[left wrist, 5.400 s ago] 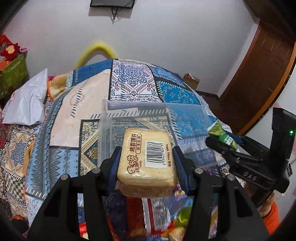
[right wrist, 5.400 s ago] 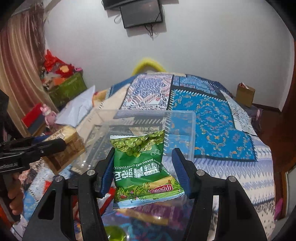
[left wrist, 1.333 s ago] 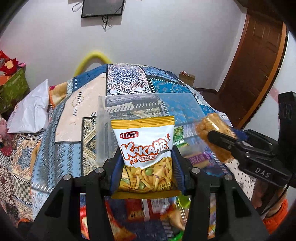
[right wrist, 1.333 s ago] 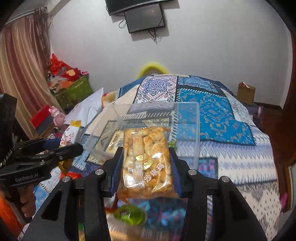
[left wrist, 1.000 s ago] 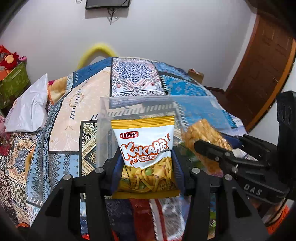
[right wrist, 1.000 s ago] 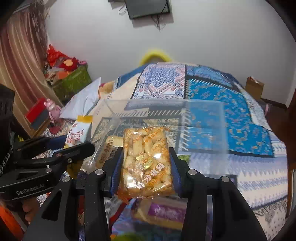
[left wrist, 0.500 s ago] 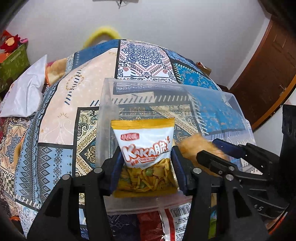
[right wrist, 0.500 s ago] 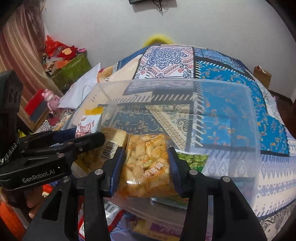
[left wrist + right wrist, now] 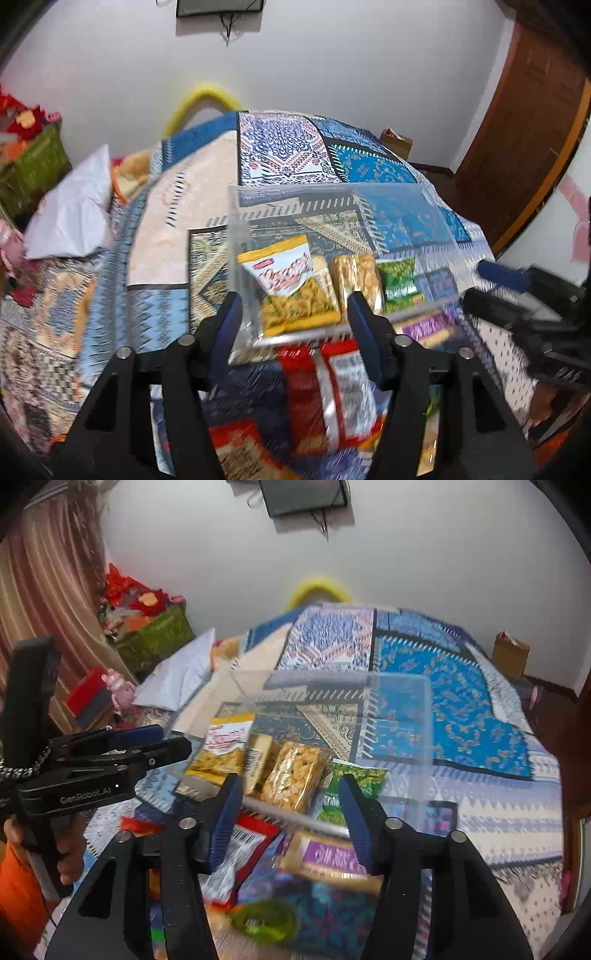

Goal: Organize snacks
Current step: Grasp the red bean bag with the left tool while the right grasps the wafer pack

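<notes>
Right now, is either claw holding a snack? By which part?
No. Left claw and right claw are both open; the chips bag and cracker pack lie in the clear bin.

Both my tongs hang side by side with nothing between their fingers: my left gripper (image 9: 293,321) holds its blue-padded jaws spread wide, my right gripper (image 9: 290,808) likewise parted. My left hand (image 9: 68,853) wraps its handle, orange sleeve below.
</notes>
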`<state>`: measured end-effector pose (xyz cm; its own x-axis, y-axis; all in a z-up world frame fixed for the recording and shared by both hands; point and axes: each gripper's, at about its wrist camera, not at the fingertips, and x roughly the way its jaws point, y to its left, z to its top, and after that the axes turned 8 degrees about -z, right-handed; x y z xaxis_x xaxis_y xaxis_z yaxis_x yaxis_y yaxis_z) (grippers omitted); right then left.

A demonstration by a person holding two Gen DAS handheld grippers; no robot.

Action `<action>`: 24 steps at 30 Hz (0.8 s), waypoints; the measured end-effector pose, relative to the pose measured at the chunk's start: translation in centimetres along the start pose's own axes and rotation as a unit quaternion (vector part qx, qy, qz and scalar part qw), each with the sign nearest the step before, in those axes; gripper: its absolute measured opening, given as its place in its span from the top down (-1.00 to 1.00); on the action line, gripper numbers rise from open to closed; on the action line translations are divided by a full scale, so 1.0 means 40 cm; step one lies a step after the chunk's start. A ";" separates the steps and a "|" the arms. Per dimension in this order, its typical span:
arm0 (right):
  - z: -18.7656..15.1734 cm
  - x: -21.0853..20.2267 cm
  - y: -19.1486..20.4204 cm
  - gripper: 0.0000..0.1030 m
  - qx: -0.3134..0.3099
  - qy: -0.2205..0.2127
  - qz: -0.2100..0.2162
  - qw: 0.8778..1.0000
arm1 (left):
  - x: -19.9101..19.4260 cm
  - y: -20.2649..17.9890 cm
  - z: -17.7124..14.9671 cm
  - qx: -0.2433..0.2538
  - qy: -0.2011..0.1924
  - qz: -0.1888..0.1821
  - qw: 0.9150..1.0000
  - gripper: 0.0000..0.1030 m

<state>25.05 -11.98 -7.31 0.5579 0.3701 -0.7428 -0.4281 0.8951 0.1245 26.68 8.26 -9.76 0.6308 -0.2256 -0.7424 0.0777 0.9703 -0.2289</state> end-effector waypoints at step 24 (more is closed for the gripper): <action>-0.290 -0.107 0.026 -0.39 -0.013 0.052 0.007 0.999 | -0.061 0.097 -0.346 -0.029 0.099 0.053 0.993 -0.33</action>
<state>13.98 -15.52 -11.64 0.4760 0.3538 -0.8051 -0.4538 0.8830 0.1197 14.75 11.36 -17.55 0.4692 -0.1407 -0.8718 -0.0286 0.9843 -0.1742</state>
